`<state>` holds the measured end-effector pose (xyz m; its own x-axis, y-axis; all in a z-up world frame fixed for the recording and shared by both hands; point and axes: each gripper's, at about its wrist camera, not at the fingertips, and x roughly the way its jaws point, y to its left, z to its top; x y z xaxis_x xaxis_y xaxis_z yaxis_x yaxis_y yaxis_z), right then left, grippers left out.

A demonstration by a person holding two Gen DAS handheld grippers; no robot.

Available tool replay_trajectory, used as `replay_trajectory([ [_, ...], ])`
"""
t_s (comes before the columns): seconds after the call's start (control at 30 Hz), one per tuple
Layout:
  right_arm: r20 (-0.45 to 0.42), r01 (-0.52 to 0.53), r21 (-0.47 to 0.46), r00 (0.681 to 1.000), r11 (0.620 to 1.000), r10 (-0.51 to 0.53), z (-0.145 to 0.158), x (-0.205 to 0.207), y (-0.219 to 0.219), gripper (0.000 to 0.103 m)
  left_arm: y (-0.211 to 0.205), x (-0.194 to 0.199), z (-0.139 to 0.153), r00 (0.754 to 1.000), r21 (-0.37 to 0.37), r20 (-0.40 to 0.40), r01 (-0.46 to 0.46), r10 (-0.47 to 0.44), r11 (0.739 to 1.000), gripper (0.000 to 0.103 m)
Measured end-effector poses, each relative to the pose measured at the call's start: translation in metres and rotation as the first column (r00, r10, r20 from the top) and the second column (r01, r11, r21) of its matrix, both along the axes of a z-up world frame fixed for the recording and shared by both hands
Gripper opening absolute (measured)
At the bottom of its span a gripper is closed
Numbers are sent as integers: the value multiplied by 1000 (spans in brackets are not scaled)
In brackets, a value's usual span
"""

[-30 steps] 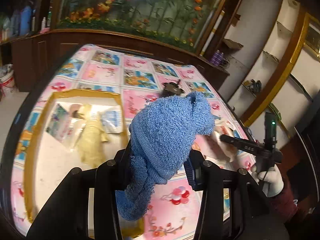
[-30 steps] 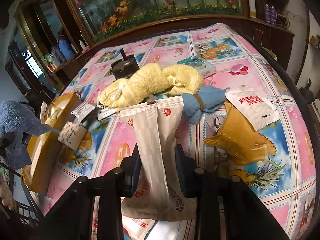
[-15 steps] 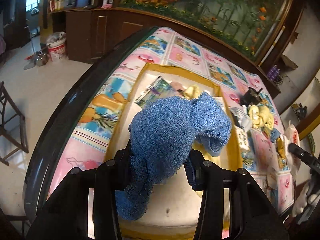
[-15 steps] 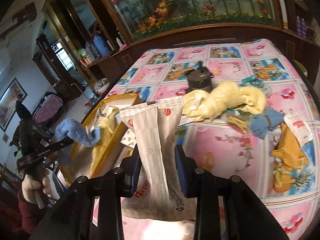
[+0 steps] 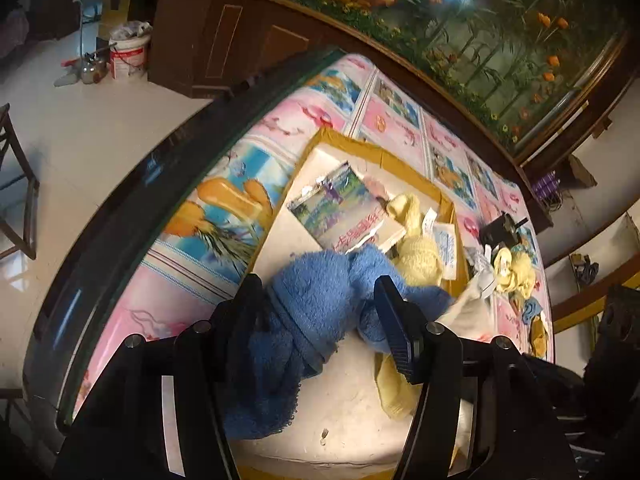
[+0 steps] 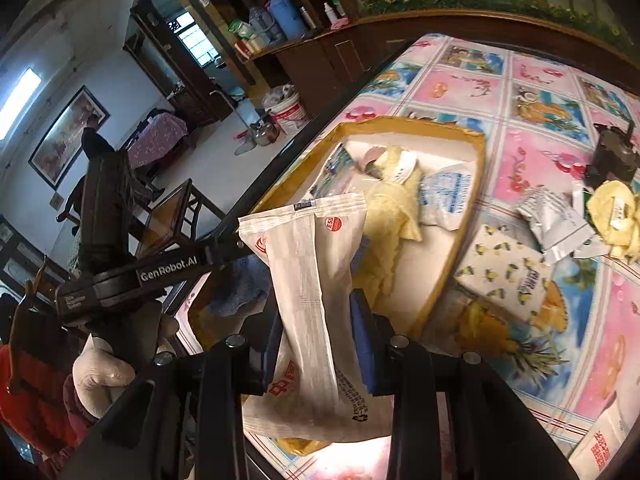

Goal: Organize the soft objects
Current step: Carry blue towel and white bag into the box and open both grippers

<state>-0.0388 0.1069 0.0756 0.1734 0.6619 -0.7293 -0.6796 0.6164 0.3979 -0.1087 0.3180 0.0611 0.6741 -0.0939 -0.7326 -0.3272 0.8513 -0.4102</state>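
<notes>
My left gripper (image 5: 320, 322) is shut on a rolled blue towel (image 5: 308, 312) and holds it low over the near end of the yellow-rimmed tray (image 5: 400, 160). The tray holds a yellow towel (image 5: 420, 256), a picture packet (image 5: 340, 208) and a white pack. My right gripper (image 6: 318, 344) is shut on a white plastic packet (image 6: 312, 264) with red print, held above the tray's near corner (image 6: 472, 208). The left gripper's body (image 6: 168, 272) shows at the left of the right wrist view, with the blue towel (image 6: 236, 292) under it.
On the flowered tablecloth to the right of the tray lie a lemon-print pack (image 6: 508, 276), a silver packet (image 6: 556, 220), a yellow towel (image 6: 616, 208) and a black device (image 6: 612, 152). The table's dark edge (image 5: 132, 200) drops to the floor, where a chair (image 6: 168, 216) and bucket stand.
My left gripper has lowered the blue towel closer to the tray floor. My right gripper has swung left with the white packet and now hangs over the tray.
</notes>
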Motion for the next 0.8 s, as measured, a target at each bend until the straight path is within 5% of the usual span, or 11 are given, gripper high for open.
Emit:
replay_trajectory([
  [0.17,-24,-30,-58,999,998,28,-20,3,30,32,-10,-29,42,988,116,149,-46,28,992,59],
  [0.3,-4,-46,-148,999,988,46,-34,-1,50,35,-17,-42,50,981,128,194,-52,26,990,59],
  [0.5,45,-45,-71,998,996,49,-10,-10,25,38,-35,-40,52,980,127,198,-26,0,992,59],
  [0.67,124,32,14,992,999,-33,18,-10,-29,40,-73,-52,76,948,218,318,-37,-35,975,59],
  [0.7,137,65,36,988,997,-69,23,-9,-49,41,-84,-56,83,934,243,352,-35,-55,969,62],
  [0.73,144,91,53,985,994,-98,25,-7,-63,41,-91,-58,88,923,260,376,-25,-77,965,82],
  [0.8,148,167,92,972,982,-180,30,0,-101,42,-109,-58,95,904,269,403,32,-143,963,101],
])
